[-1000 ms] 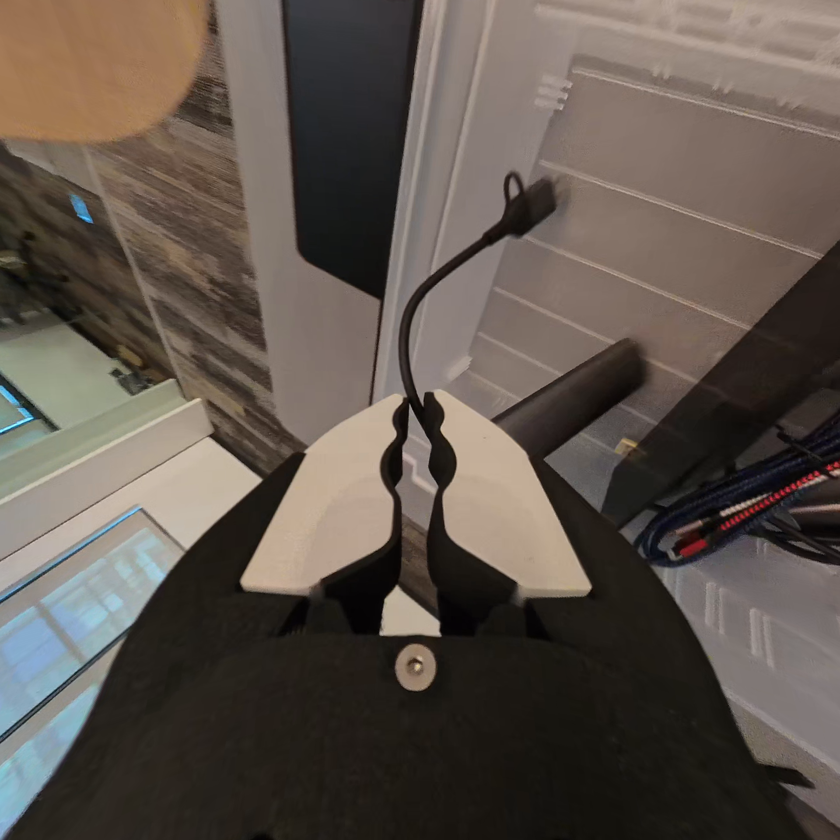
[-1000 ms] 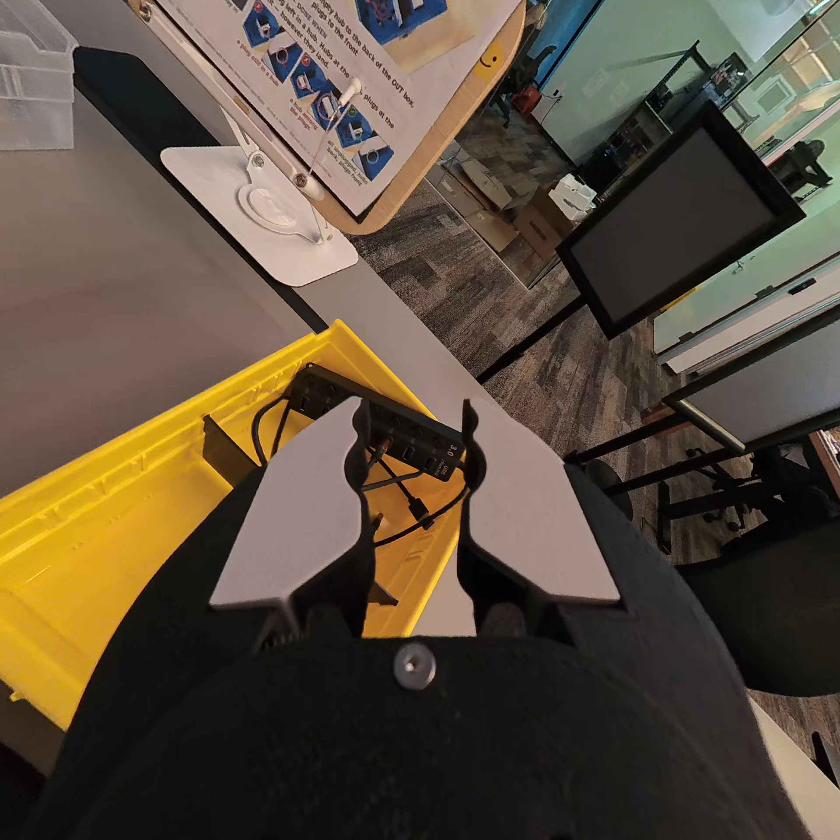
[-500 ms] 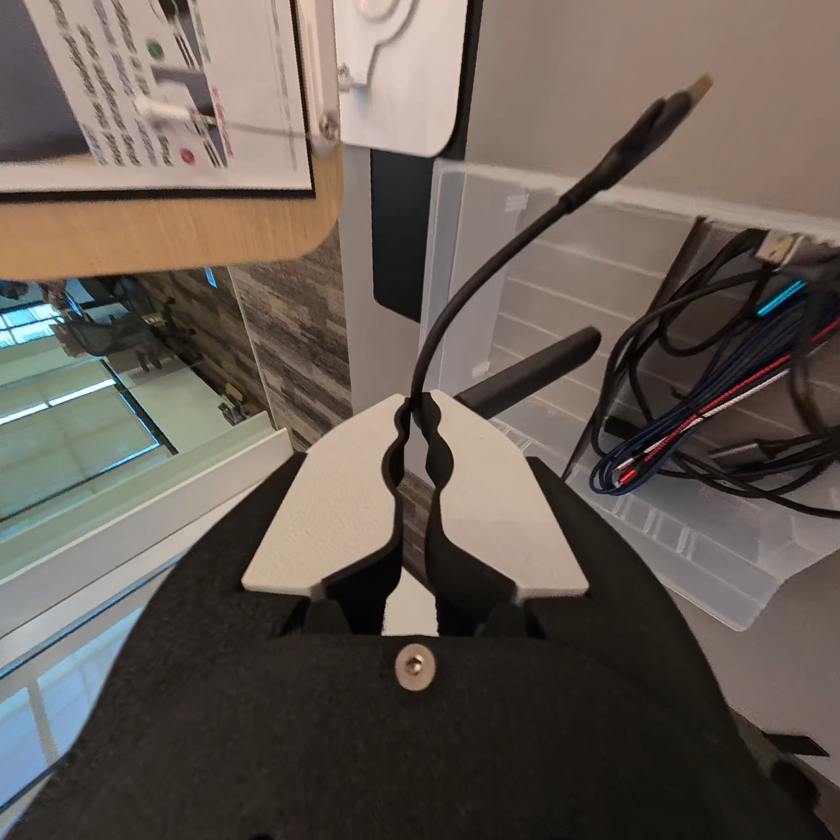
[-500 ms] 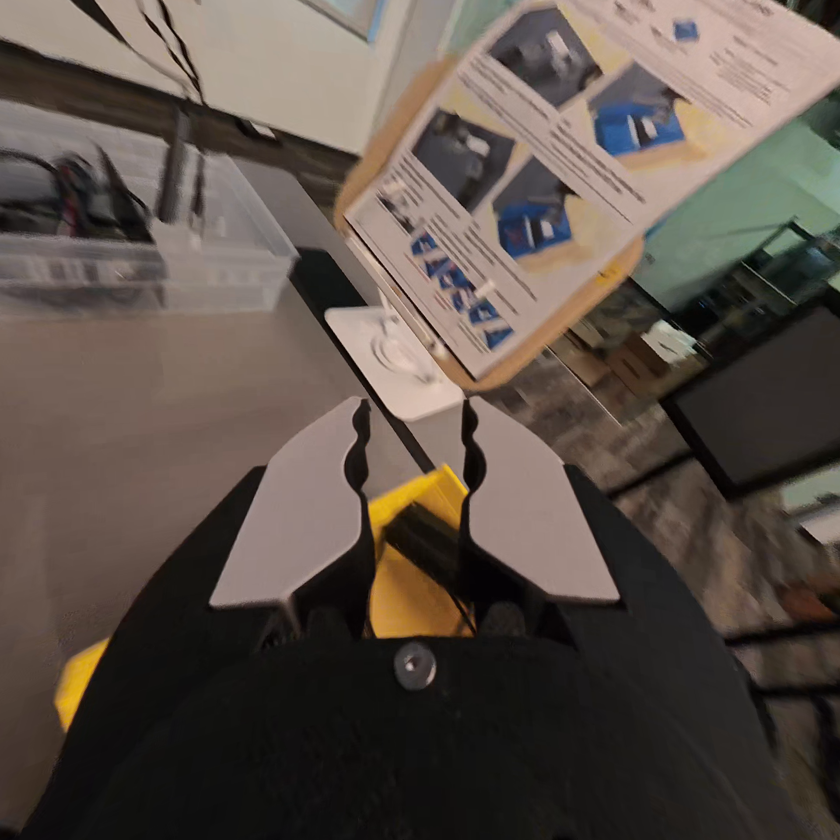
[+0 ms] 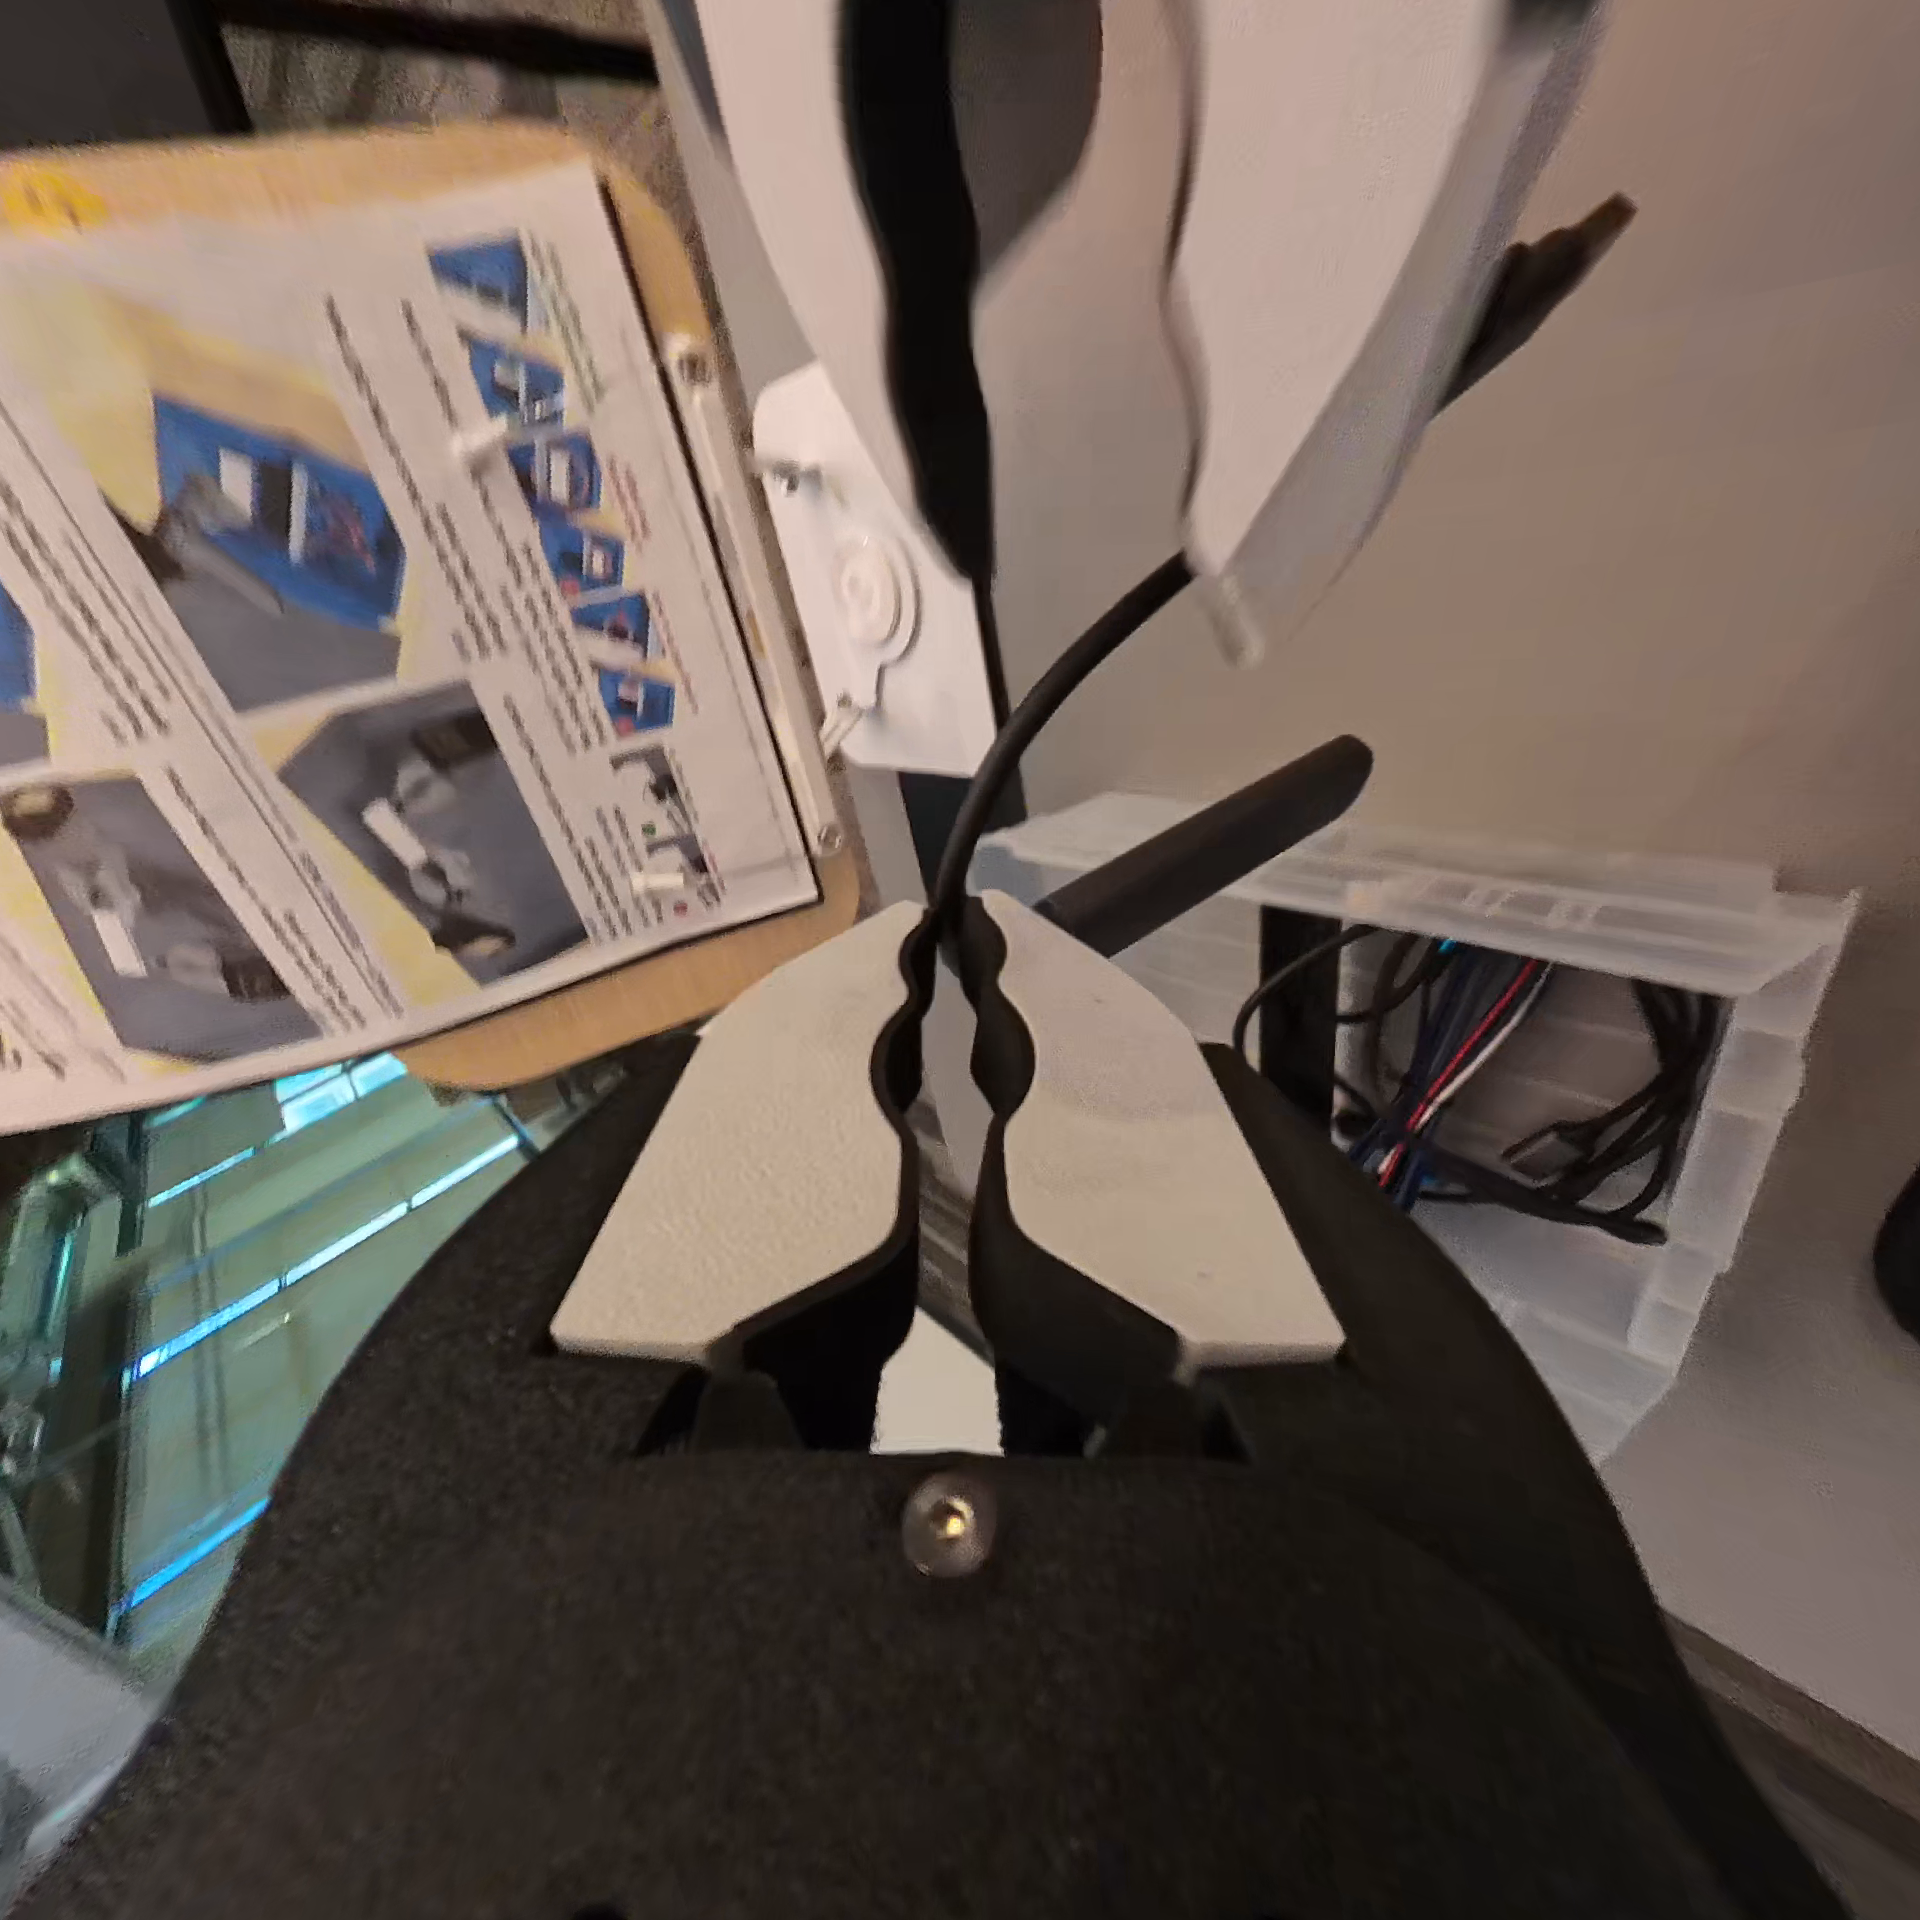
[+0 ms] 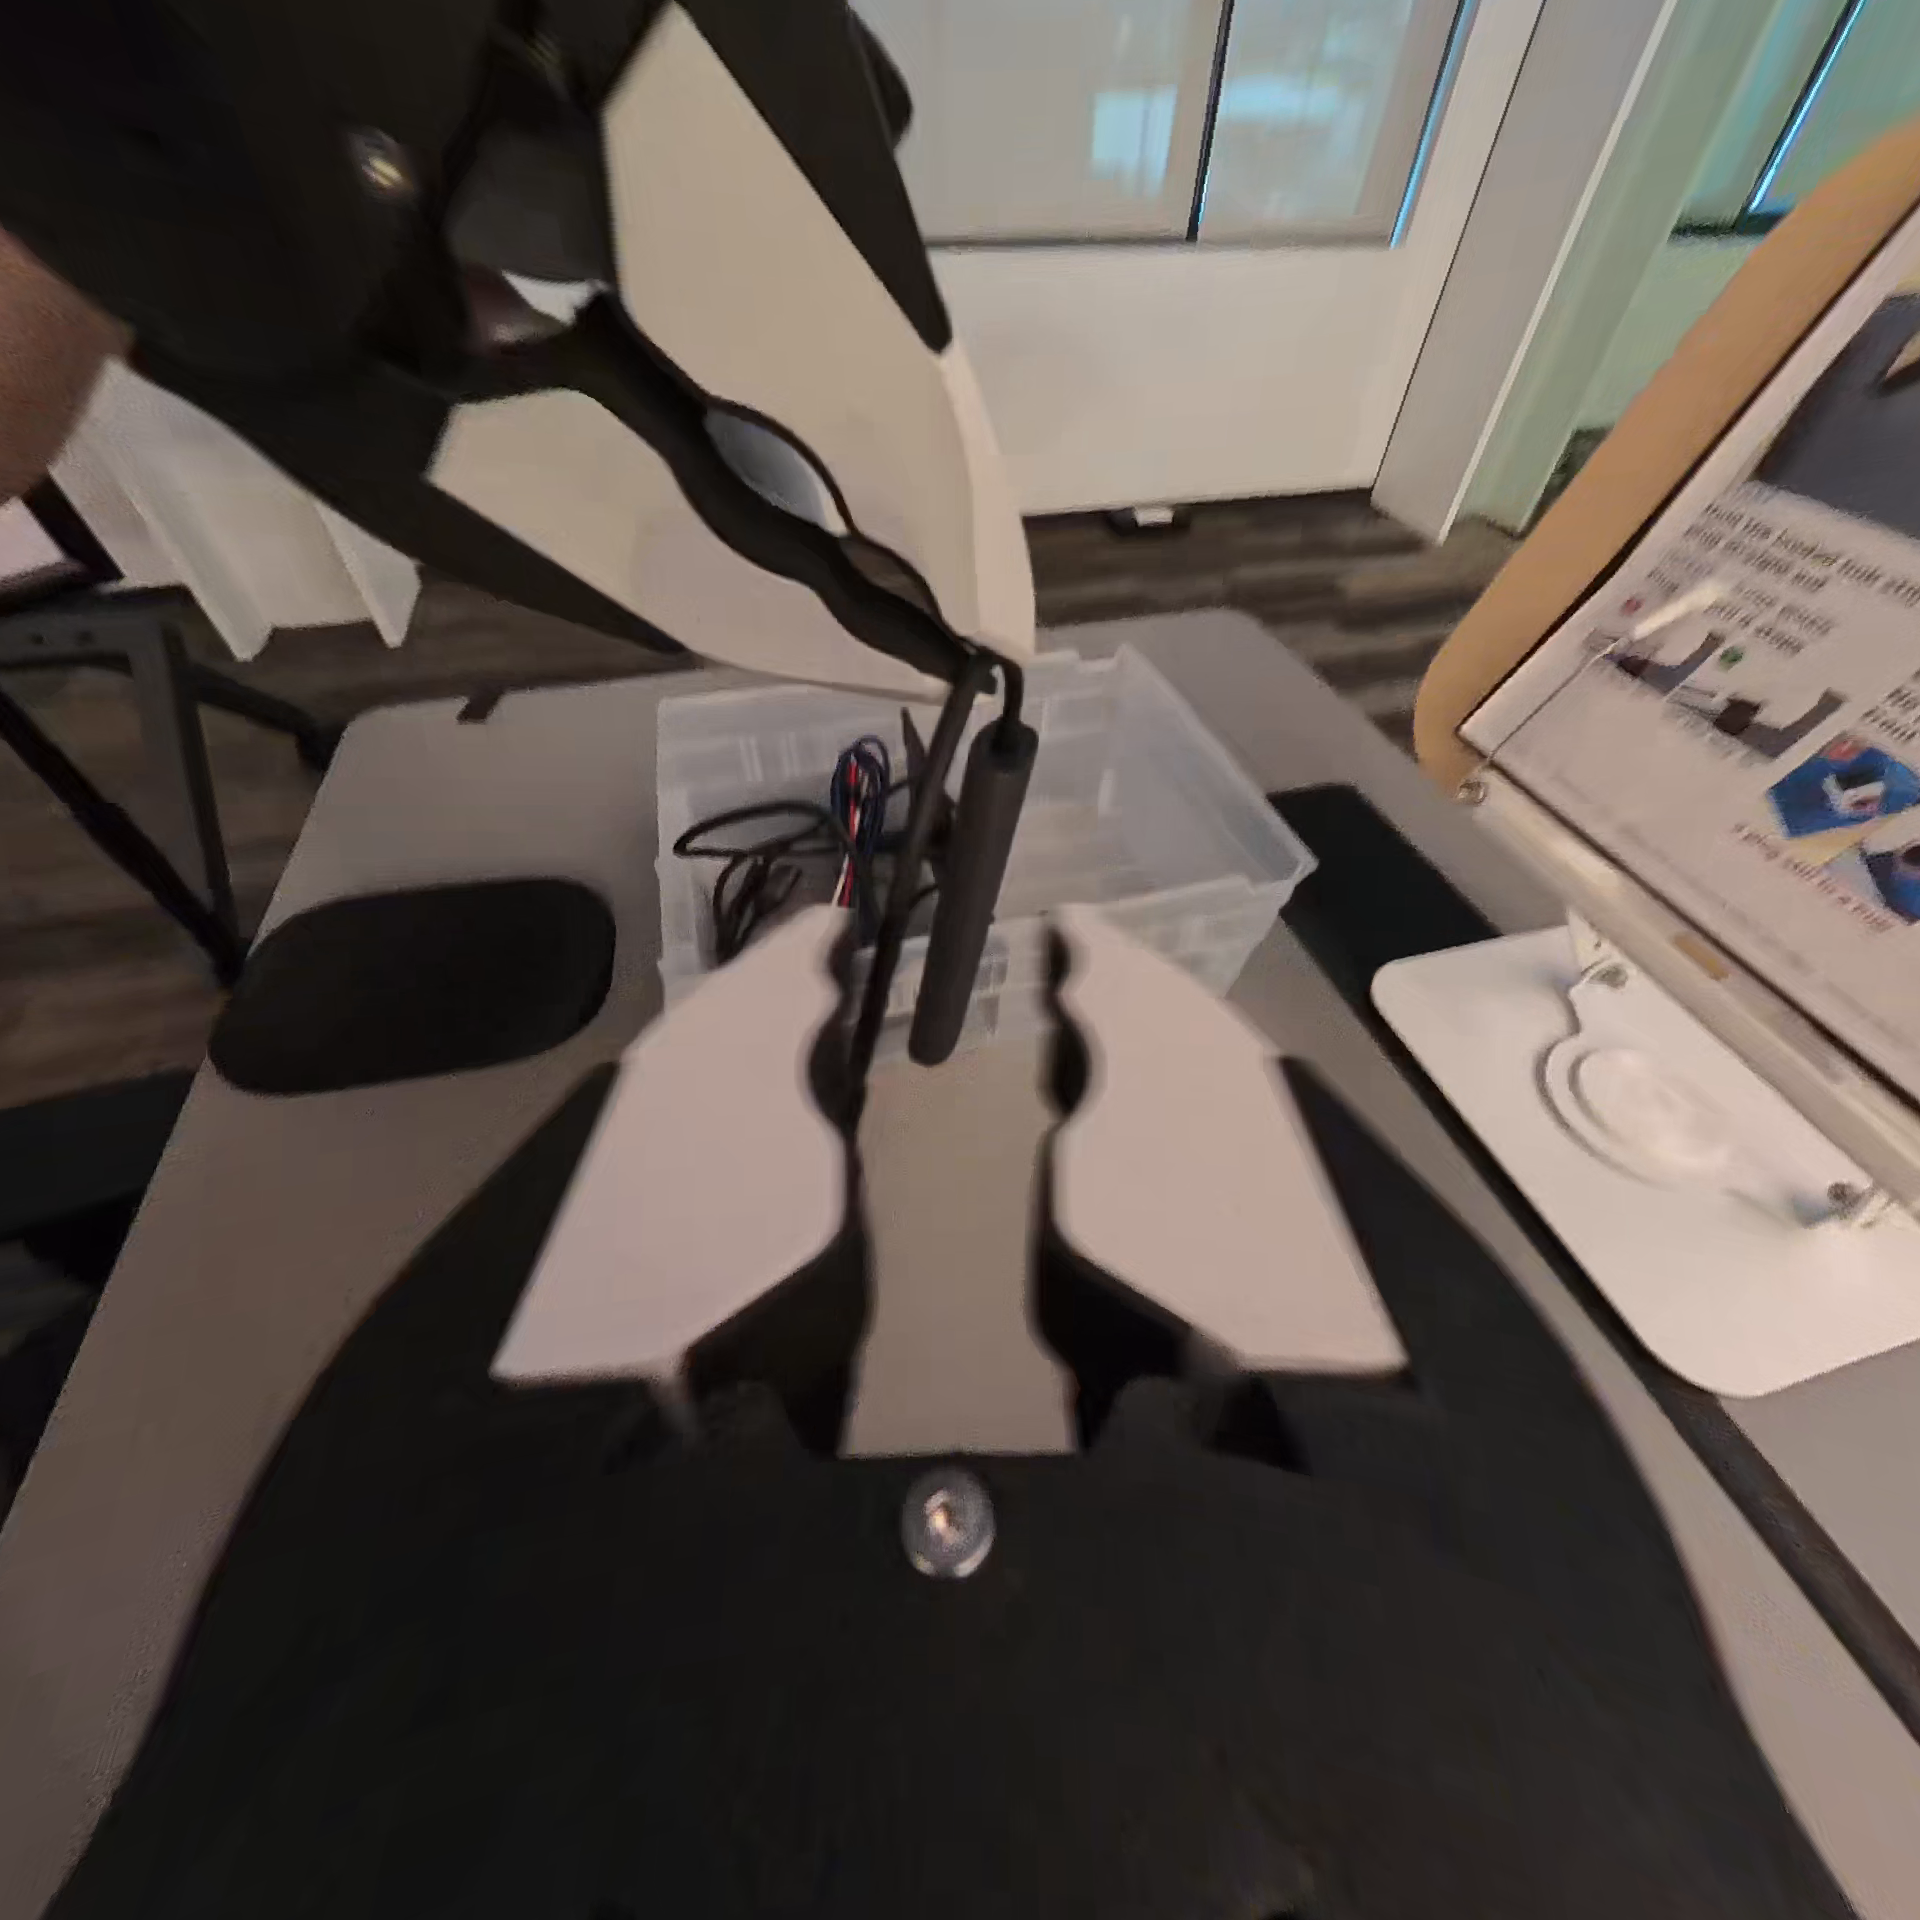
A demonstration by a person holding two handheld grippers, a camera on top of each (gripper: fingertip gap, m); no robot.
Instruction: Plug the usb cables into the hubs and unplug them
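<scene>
Above the clear bin [image 6: 1195, 831], left gripper [image 5: 948, 914] clamps the hub's black cable [image 5: 1049, 717]; right gripper [image 6: 945, 945] gapes, empty.

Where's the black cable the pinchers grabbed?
The black cable is pinched in the left gripper, at the middle of the left wrist view, curving up toward the right gripper, above the clear bin.

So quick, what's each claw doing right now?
Left gripper: shut on the black cable, a hub dangling from it.
Right gripper: open, holding nothing.
</scene>
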